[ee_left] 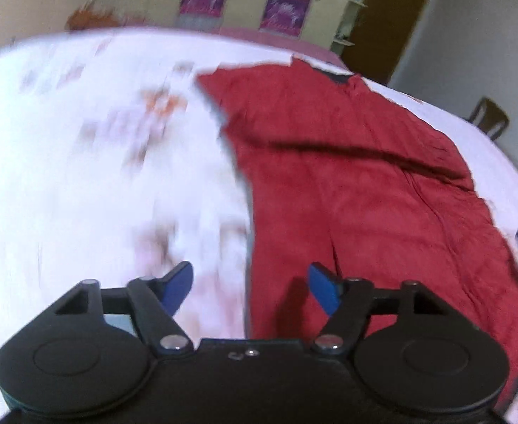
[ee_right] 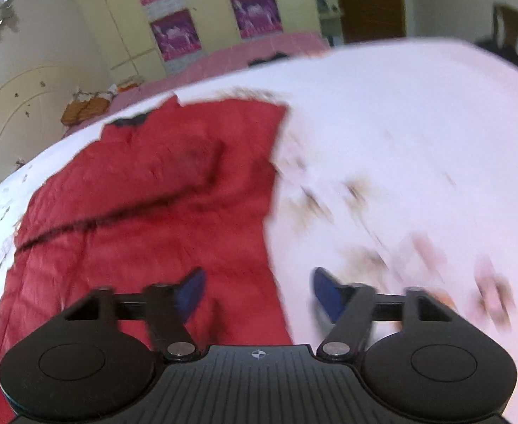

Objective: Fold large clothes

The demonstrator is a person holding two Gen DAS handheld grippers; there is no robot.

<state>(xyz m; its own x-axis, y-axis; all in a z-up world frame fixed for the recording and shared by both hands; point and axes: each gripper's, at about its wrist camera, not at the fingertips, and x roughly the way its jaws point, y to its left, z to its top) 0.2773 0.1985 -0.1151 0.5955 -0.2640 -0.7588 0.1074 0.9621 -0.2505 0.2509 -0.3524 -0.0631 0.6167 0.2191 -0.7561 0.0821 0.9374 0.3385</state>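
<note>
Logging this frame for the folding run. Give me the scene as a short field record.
garment: red garment, spread on the bed, creased, a fold ridge across it
collar: dark collar at the far end
surface: bed sheet, white with a faint print
left claw: left claw open, holding nothing, over the garment's edge
right claw: right claw open, holding nothing, over the opposite edge
background: cupboard with pink posters, brown door, chair
image quality: motion blur in both views

Garment [ee_left: 357,190] spread on bed [ee_left: 82,176], wardrobe [ee_right: 124,17] behind
</note>
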